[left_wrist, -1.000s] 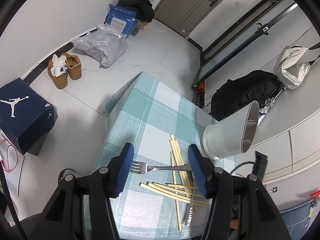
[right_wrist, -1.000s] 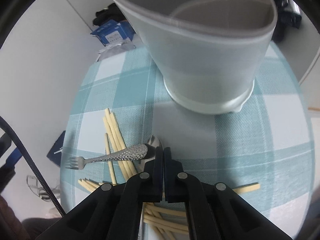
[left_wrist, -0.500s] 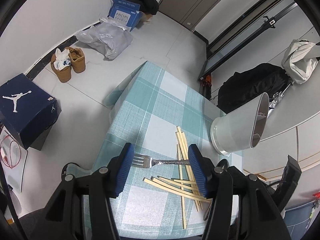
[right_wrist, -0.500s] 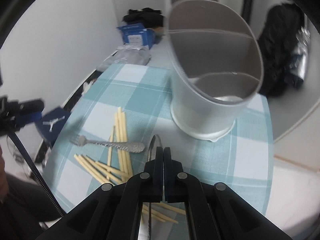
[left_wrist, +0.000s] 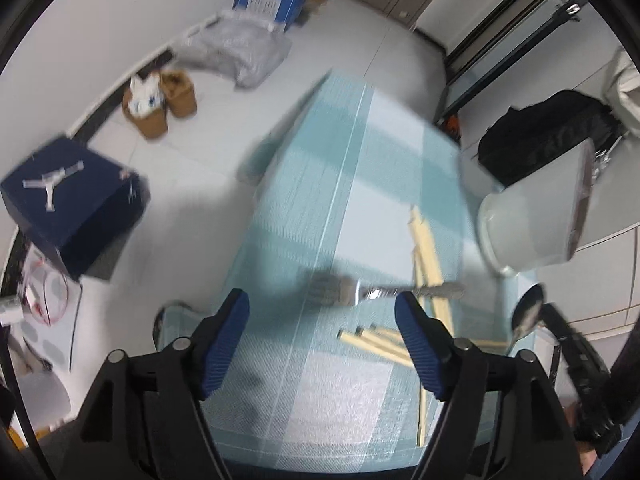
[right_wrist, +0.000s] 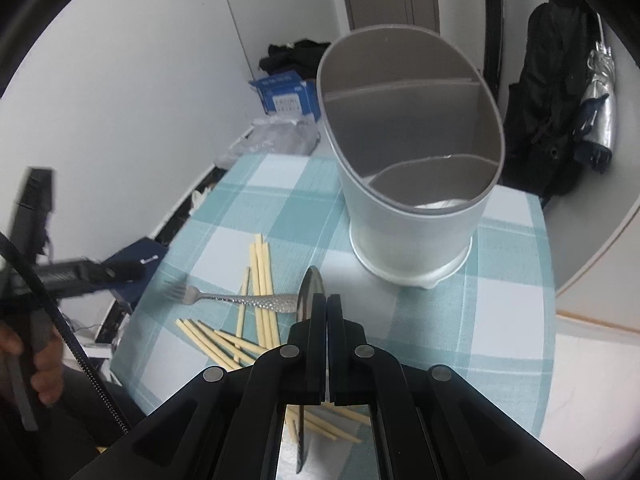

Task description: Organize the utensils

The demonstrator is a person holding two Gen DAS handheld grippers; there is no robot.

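Note:
My right gripper (right_wrist: 327,300) is shut on a steel spoon (right_wrist: 310,286), bowl pointing up, held above the table short of the grey divided utensil holder (right_wrist: 412,216). A steel fork (right_wrist: 240,298) lies across several bamboo chopsticks (right_wrist: 262,280) on the checked tablecloth (right_wrist: 500,320). My left gripper (left_wrist: 322,312) is open and empty, above the table near the fork (left_wrist: 376,290). The left wrist view is blurred; it shows the holder (left_wrist: 532,232), the chopsticks (left_wrist: 426,252) and the spoon (left_wrist: 528,312) at the right.
The table is small, with edges close on all sides. On the floor are a dark blue shoe box (left_wrist: 72,204), brown boots (left_wrist: 164,100), a plastic bag (left_wrist: 240,48) and a blue carton (right_wrist: 286,96). A black backpack (right_wrist: 560,92) stands behind the table.
My right gripper has lifted the spoon off the pile and pulled back and up from the holder. My left gripper has risen and shifted left, away from the fork.

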